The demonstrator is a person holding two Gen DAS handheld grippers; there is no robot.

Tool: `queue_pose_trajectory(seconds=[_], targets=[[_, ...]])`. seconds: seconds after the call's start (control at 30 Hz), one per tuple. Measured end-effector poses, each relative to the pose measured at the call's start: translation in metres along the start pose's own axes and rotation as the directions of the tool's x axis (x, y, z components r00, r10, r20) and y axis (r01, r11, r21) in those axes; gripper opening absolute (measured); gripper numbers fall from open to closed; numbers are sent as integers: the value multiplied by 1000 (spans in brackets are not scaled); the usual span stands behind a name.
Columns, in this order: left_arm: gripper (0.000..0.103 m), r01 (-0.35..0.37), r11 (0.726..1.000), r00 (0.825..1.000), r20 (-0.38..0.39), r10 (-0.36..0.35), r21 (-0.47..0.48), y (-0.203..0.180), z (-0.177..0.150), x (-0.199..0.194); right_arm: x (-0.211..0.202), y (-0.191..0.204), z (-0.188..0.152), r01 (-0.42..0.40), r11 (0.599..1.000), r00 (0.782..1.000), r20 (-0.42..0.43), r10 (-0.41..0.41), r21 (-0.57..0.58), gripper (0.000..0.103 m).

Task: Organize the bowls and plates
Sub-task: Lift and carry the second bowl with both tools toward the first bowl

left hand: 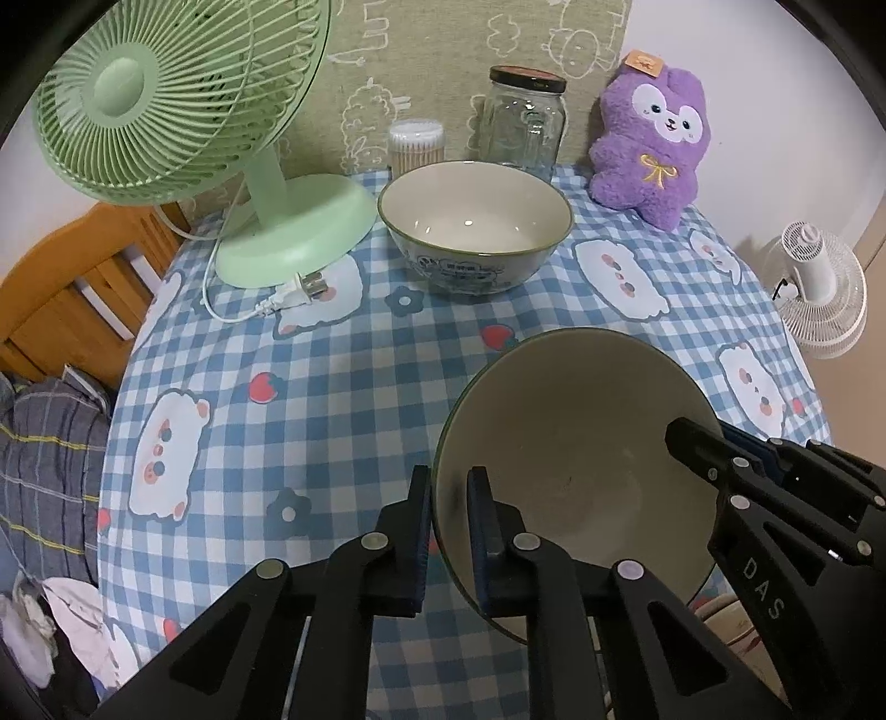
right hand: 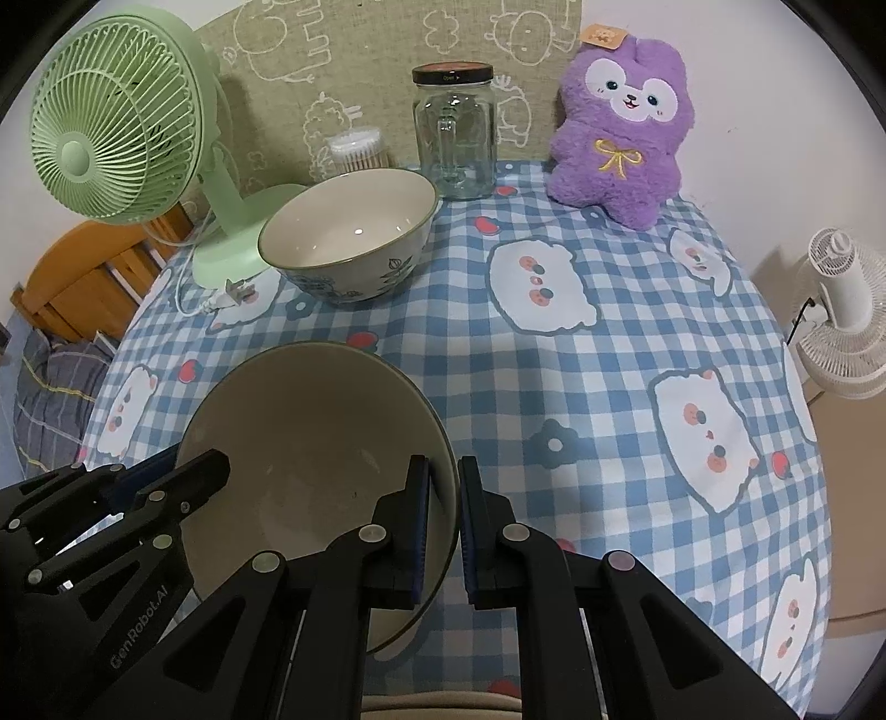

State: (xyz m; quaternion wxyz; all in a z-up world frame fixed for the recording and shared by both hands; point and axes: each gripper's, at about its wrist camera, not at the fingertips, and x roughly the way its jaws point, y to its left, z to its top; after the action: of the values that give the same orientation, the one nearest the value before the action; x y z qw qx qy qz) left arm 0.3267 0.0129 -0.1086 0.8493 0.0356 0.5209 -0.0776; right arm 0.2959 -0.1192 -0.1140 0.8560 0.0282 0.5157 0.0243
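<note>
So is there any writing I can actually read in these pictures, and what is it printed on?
"DAS": on the right gripper, seen from the left wrist.
"GenRobot.AI": on the left gripper, seen from the right wrist.
Jar lid: small print, maybe "Open", too small to be sure.
Far bowl: blue characters on its side, too blurred to read.
Plush toy's orange tag: too small to read.

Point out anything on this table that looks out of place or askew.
The near bowl is tipped up steeply, both grippers clamped on opposite rim edges: left gripper, right gripper. The green fan has its plug lying loose on the tablecloth. The far bowl sits upright.
</note>
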Motion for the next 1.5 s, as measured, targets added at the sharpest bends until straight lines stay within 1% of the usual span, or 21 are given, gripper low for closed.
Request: queue_pose_trajectory(seconds=[0.13, 0.3, 0.53, 0.73, 1.5], targets=[[7, 4, 1000, 1000, -6, -4, 1, 0, -2, -2, -3, -1, -2, 2, 1000, 1000, 3, -2, 2, 13], [7, -20, 1000, 1000, 3, 20, 12, -2, -6, -3, -2, 0, -6, -4, 1000, 1000, -10, 4, 3, 13], [7, -22, 1000, 1000, 9, 22, -1, 0, -7, -9, -8, 3, -7, -7, 1000, 1000, -5, 7, 2, 13], [7, -17, 1000, 1000, 11, 17, -25, 4, -11, -19, -20, 8, -10, -9, 1000, 1000, 11, 9, -8, 13], [8, -53, 998, 993, 105, 57, -43, 13, -44, -90, -92, 37, -38, -8, 998, 995, 102, 15, -62, 13]])
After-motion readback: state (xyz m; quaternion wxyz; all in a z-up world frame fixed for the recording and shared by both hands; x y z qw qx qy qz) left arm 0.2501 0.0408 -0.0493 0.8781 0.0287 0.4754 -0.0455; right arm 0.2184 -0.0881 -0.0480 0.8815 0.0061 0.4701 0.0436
